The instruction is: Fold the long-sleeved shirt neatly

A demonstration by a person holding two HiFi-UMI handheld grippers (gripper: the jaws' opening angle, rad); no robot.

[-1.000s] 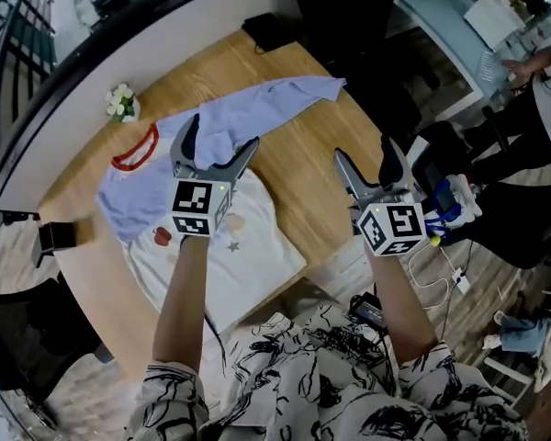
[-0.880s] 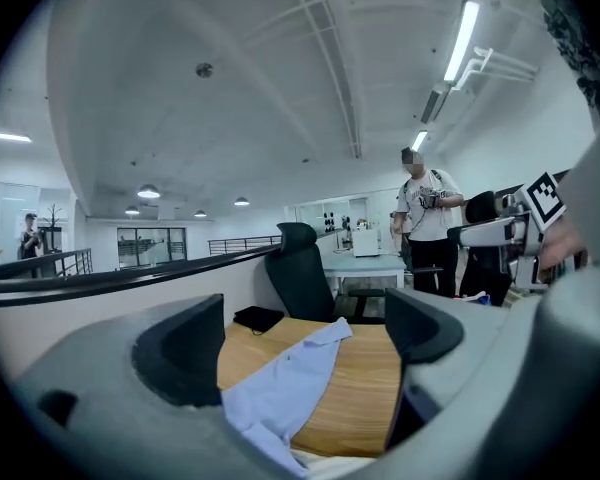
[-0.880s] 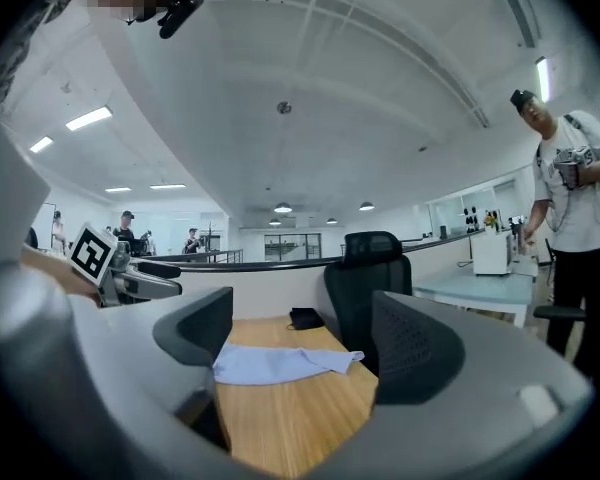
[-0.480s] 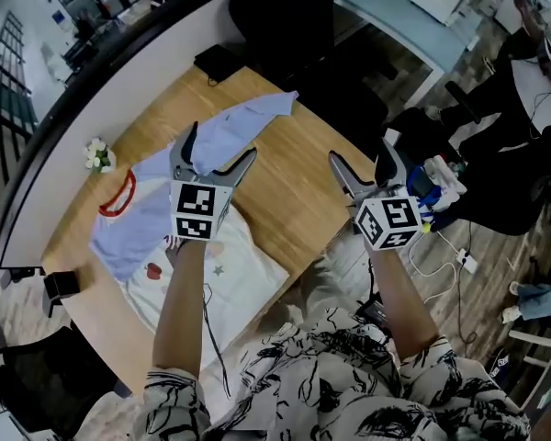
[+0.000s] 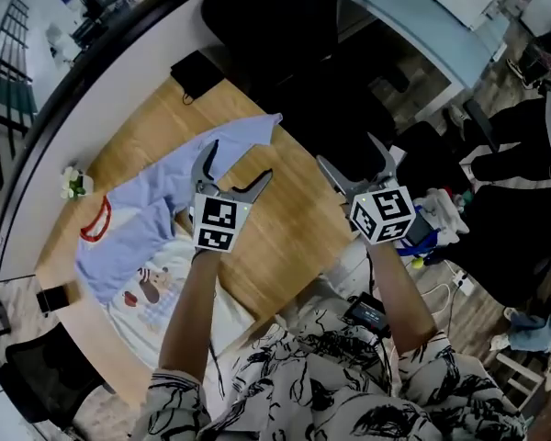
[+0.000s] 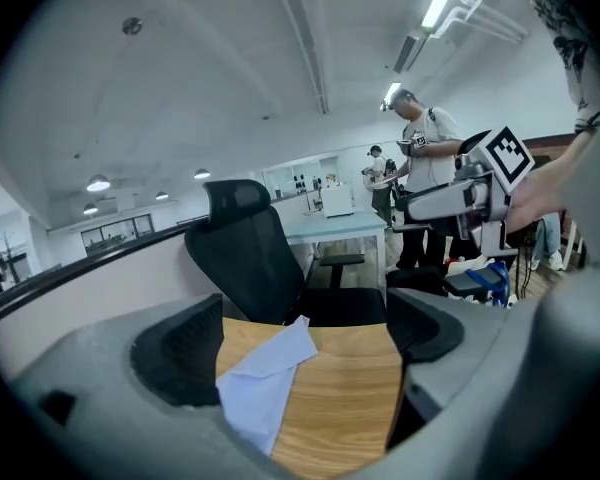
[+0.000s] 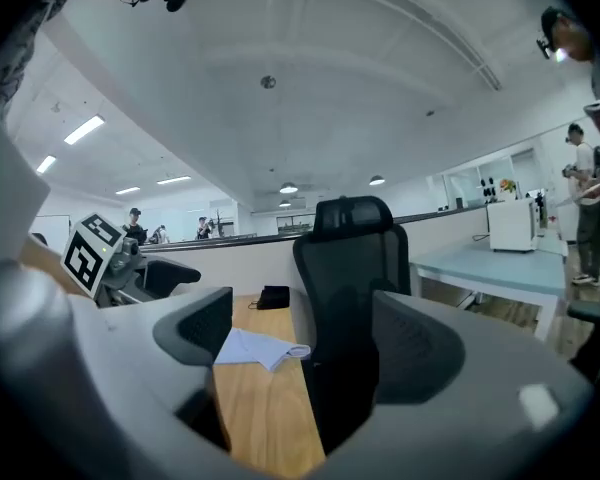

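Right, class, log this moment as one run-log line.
left gripper: open, empty, near sleeve | right gripper: open, empty, by wooden table edge | long-sleeved shirt: spread out, not yet folded

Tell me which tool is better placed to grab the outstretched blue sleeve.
Left, probably: the left tool hangs open over the sleeve; the right tool is open beyond the table.

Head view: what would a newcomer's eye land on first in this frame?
The pale blue and white long-sleeved shirt with a red collar lies spread on the light wooden table, one sleeve stretched toward the far edge. The left gripper hangs over that sleeve and the right gripper by the table's right edge, both open and empty. A black office chair stands past the table.
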